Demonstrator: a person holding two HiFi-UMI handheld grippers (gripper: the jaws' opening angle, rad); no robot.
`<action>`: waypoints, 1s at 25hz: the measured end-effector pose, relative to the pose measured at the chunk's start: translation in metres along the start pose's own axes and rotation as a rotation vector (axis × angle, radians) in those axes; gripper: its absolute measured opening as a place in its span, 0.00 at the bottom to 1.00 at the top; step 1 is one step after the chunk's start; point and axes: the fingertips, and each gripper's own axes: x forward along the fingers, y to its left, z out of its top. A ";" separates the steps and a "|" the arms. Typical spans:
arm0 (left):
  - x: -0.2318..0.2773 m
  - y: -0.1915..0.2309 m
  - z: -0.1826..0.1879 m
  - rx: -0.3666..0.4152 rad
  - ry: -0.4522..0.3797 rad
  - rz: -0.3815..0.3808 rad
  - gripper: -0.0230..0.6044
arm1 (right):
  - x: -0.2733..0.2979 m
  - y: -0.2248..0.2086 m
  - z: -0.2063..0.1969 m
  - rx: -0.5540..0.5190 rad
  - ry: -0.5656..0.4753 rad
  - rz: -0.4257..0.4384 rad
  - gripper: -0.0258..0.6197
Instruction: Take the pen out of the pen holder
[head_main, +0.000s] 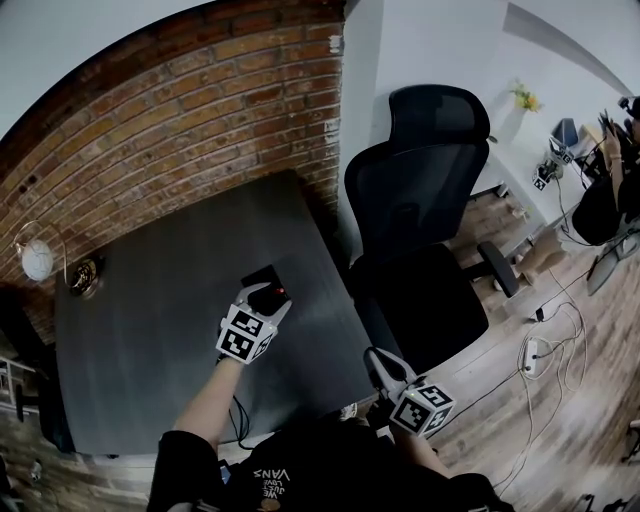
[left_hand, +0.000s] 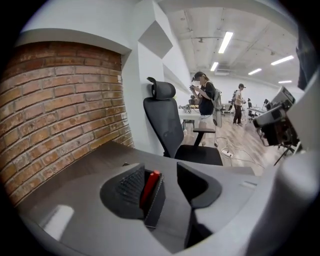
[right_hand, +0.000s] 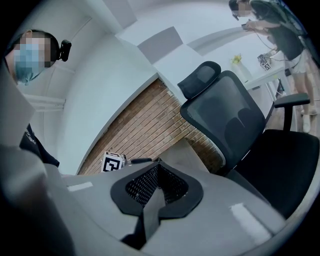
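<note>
Nearest to the person, the right gripper (head_main: 379, 360) hangs beside the body, off the front corner of the dark grey rectangular worktop (head_main: 150, 330); its fingers are pressed together with nothing between them, and I judge it is held back there so that it does not disturb the other hand. A little further forward, the left gripper (left_hand: 162, 175) is over the worktop with its fingers wide apart. Between them stands the small black square pen holder (left_hand: 156, 207), and the red pen (left_hand: 150, 186) is inside it, leaning, with only its top end above the rim. The holder is just beside the left finger, but I cannot tell if they touch. The opening is wider than the holder itself, which I think is on purpose: the gripper can come around the pen first and close afterwards. The task is therefore at the approach, the pen is not yet gripped. The next move probably asks to close on the red top above the rim, because lower down the fingers would catch the holder's wall and lift or tip the light box together with the pen. Behind the holder the worktop is bare up to the red brick wall (head_main: 170, 110). To the right of the worktop stands a black mesh office chair with a headrest (head_main: 420, 190), pushed aside, so it leaves room for the arms. Far behind it, in the open room, a standing person (left_hand: 205, 100) is seen, well apart from the work
</note>
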 end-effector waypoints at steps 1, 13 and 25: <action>0.003 0.000 -0.001 0.011 0.021 -0.001 0.39 | 0.000 -0.001 0.001 0.003 0.003 0.003 0.04; 0.017 0.002 -0.002 0.073 0.176 -0.006 0.38 | 0.000 -0.017 0.009 0.017 0.019 0.035 0.04; 0.015 0.003 -0.006 0.091 0.210 0.014 0.26 | -0.002 -0.025 0.014 0.021 0.018 0.044 0.04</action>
